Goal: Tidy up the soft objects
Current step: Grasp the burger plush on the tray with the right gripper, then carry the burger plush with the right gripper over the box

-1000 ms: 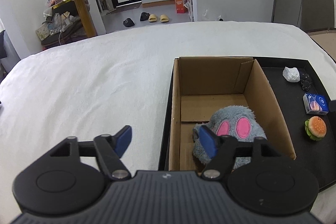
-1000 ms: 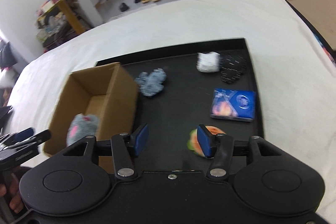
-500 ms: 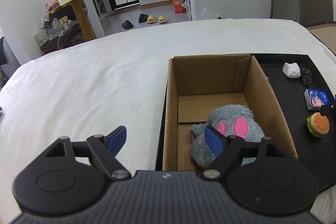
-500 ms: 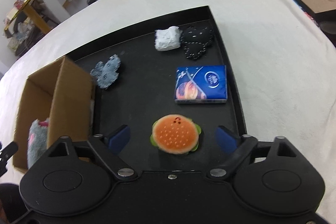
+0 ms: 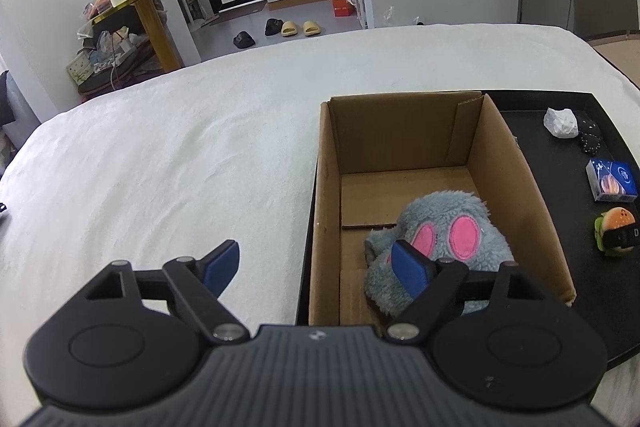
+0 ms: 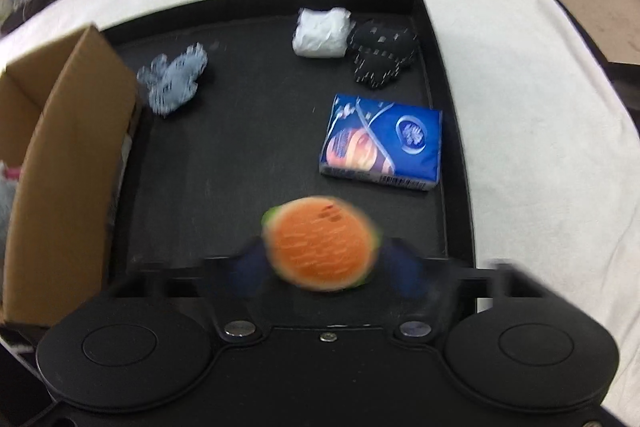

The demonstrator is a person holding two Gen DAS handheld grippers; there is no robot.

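A plush burger [image 6: 322,242] lies on the black tray [image 6: 240,155], between the blurred fingers of my right gripper [image 6: 324,273], whose jaws stand close on both its sides. In the left wrist view the burger [image 5: 614,223] has a dark finger across it. A grey plush with pink patches [image 5: 444,239] lies in the cardboard box [image 5: 516,163]. My left gripper [image 5: 320,263] is open and empty above the box's near left corner. A grey-blue cloth [image 6: 174,81], a white bundle [image 6: 322,33], a black dotted cloth [image 6: 382,55] and a blue tissue pack [image 6: 382,143] lie on the tray.
The tray and box rest on a white bedspread [image 5: 160,155]. The box wall [image 6: 68,167] stands left of the burger. A yellow table [image 5: 152,3] and slippers [image 5: 296,27] are on the floor beyond the bed.
My right gripper has moved down and forward onto the burger and its fingers have narrowed around it. The left gripper has barely moved.
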